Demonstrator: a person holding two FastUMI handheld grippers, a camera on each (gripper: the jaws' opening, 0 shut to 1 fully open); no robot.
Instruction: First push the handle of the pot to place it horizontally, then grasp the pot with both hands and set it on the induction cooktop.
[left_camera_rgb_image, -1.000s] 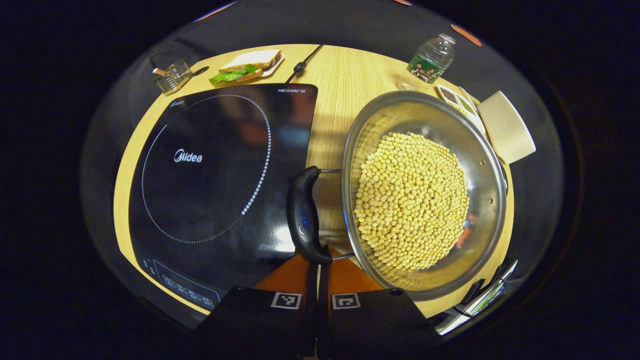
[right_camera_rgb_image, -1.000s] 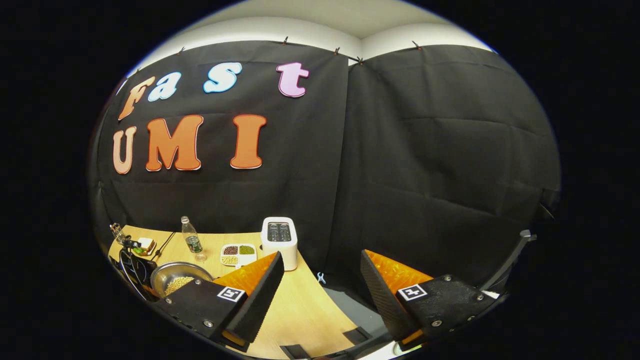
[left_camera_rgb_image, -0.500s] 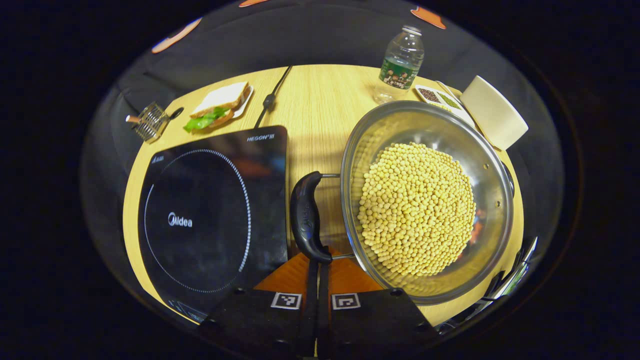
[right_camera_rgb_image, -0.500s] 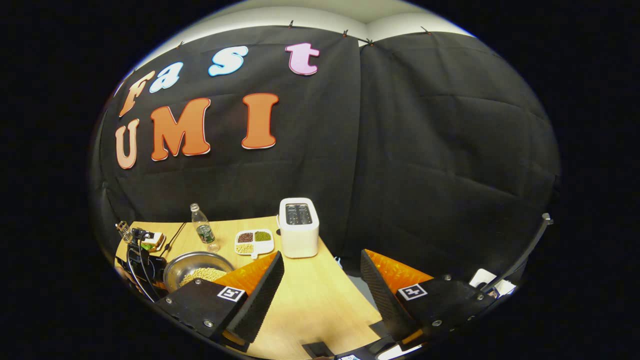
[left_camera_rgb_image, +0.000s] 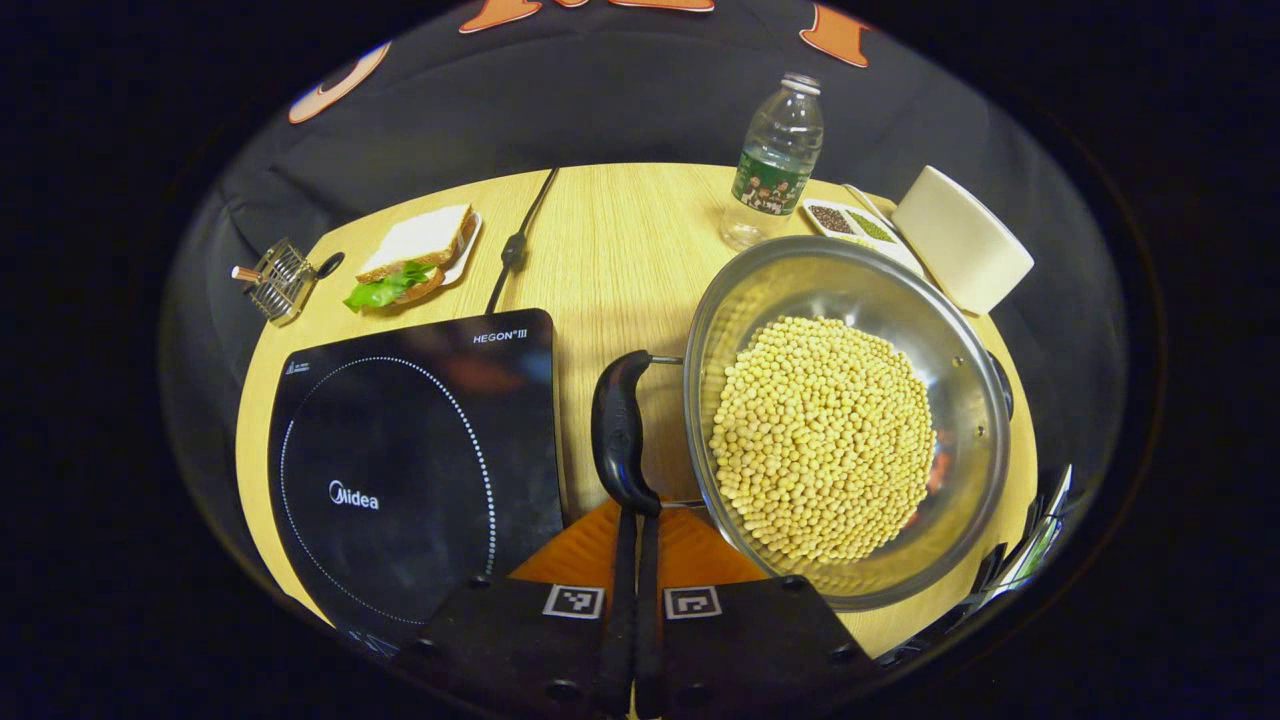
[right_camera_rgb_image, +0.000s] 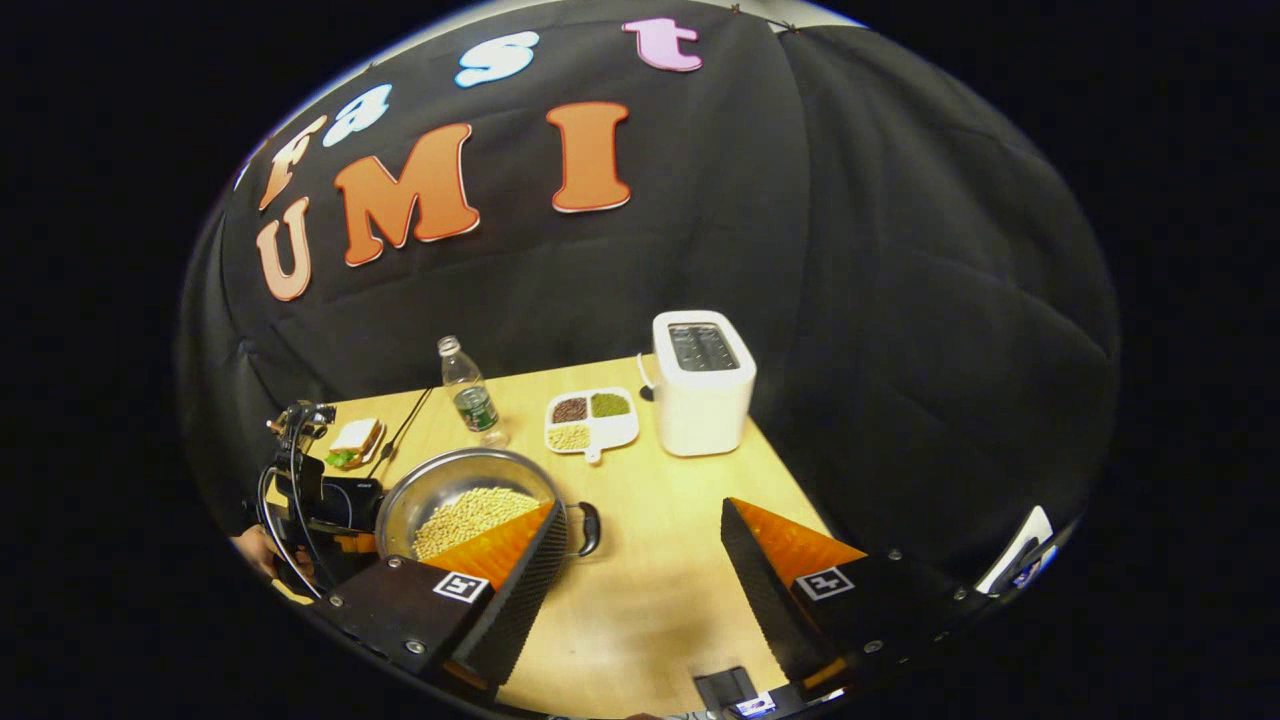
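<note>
Wall: black cloth (right_camera_rgb_image: 880, 300), hung in creased panels, behind the surface from 9 to 3 o'clock.
Ceiling edge: a pale strip at 12 o'clock above the cloth.
Surface: light wood-grain top (right_camera_rgb_image: 650, 560), rounded edge.
Light: dim booth, soft glare on the surface.

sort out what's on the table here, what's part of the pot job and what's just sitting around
Part of the job: pot full of beans, its near handle, induction cooktop, left gripper, right gripper.

Just lying about: water bottle, sandwich, toaster, divided dish, wire rack.
</note>
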